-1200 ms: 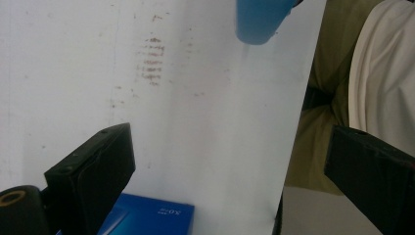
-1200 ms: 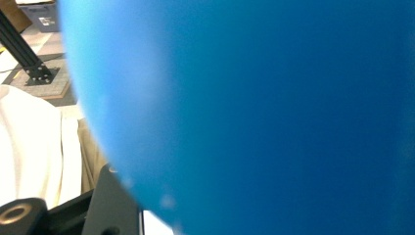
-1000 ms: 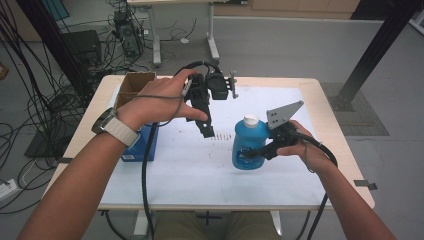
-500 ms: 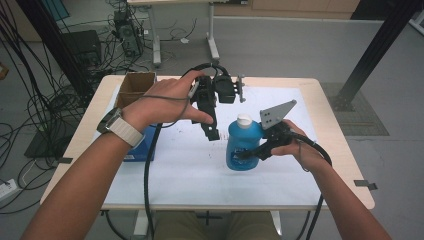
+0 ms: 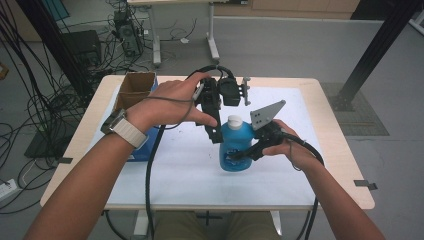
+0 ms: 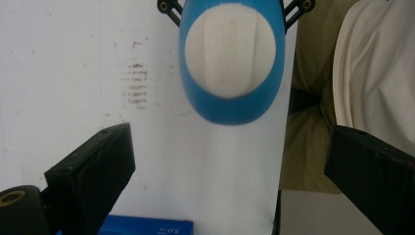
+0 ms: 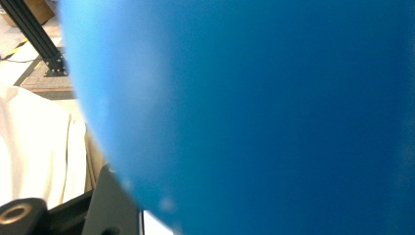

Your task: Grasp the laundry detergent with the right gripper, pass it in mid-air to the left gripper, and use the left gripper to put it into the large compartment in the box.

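Note:
A blue bottle (image 5: 235, 146) with a white cap (image 5: 234, 121) stands upright on the white mat (image 5: 190, 172) near the table's middle. My right gripper (image 5: 241, 153) comes in from the right and is shut on the bottle's body; up close the bottle (image 7: 269, 112) is a blue blur. My left gripper (image 5: 219, 134) points straight down just left of the cap, its jaws open. From above, the cap (image 6: 230, 54) sits ahead of my left gripper (image 6: 230, 181), with nothing between its jaws.
An open cardboard box (image 5: 135, 87) stands at the table's back left. A flat blue box (image 5: 144, 150) lies under the left forearm. The left gripper's black cable (image 5: 149, 175) hangs over the table's front edge.
My right gripper has slid the bottle leftward toward the table's middle. The left gripper has drifted slightly right and now stands close beside the cap.

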Tool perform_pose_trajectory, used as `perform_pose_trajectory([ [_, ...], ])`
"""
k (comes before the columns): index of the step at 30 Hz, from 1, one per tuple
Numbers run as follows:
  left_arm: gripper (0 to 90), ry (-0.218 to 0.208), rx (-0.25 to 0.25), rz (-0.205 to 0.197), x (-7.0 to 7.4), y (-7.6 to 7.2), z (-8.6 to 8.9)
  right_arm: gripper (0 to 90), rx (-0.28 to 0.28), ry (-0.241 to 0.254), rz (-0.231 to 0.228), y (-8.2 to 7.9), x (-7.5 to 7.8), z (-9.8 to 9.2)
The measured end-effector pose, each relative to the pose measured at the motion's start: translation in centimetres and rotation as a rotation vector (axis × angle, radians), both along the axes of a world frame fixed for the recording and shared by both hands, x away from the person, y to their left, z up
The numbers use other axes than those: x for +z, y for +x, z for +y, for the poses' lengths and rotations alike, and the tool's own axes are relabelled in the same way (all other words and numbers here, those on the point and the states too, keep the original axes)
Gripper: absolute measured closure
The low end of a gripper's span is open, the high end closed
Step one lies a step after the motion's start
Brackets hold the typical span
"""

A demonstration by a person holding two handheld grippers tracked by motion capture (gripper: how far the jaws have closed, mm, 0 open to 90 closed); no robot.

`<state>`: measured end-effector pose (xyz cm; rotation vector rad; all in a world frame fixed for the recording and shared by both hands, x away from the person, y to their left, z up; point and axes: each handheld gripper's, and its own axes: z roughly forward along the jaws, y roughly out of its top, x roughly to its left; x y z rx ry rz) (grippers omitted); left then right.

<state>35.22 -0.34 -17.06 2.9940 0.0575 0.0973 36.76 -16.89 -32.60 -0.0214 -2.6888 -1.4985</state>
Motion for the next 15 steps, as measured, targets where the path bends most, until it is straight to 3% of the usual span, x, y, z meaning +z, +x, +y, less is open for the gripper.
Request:
perform_pose_trajectory([
  [15,5.3,-0.036,-0.011,0.013,-0.83,0.14,-0.52,44.2,0.023,-0.003,0.005,-0.17,-0.17,0.8],
])
